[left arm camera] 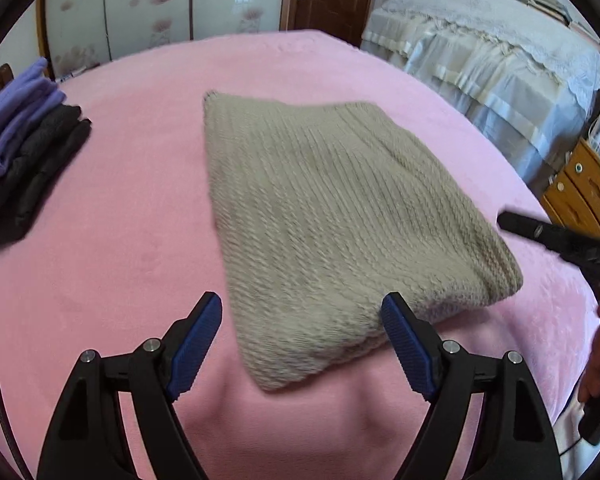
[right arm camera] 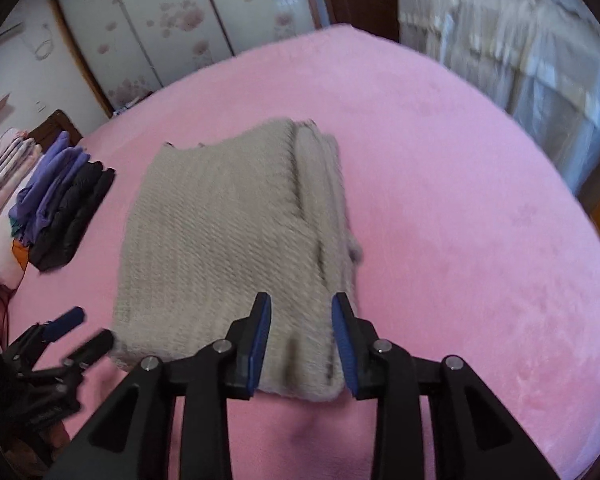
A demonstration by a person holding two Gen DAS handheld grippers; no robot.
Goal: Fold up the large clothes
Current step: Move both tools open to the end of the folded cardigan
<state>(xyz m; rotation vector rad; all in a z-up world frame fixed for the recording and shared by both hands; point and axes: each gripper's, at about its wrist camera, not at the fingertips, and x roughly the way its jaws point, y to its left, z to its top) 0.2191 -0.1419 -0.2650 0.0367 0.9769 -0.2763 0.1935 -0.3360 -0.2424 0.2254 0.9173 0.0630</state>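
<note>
A beige knitted sweater [left arm camera: 332,216] lies folded into a thick rectangle on the pink bed cover [left arm camera: 140,208]; it also shows in the right wrist view [right arm camera: 228,232]. My left gripper [left arm camera: 302,308] is open and empty, hovering over the sweater's near left corner. My right gripper [right arm camera: 301,312] is open and empty, its blue pads [right arm camera: 260,336] above the sweater's near right edge. The right gripper's body shows at the right edge of the left wrist view [left arm camera: 560,236]; the left gripper shows at the lower left of the right wrist view [right arm camera: 72,332].
A stack of folded purple and black clothes [left arm camera: 24,152] sits at the bed's left side, also in the right wrist view [right arm camera: 64,208]. A second bed with white covers [left arm camera: 500,60], a wooden drawer cabinet [left arm camera: 584,188] and floral wardrobe doors [left arm camera: 160,4] surround the bed.
</note>
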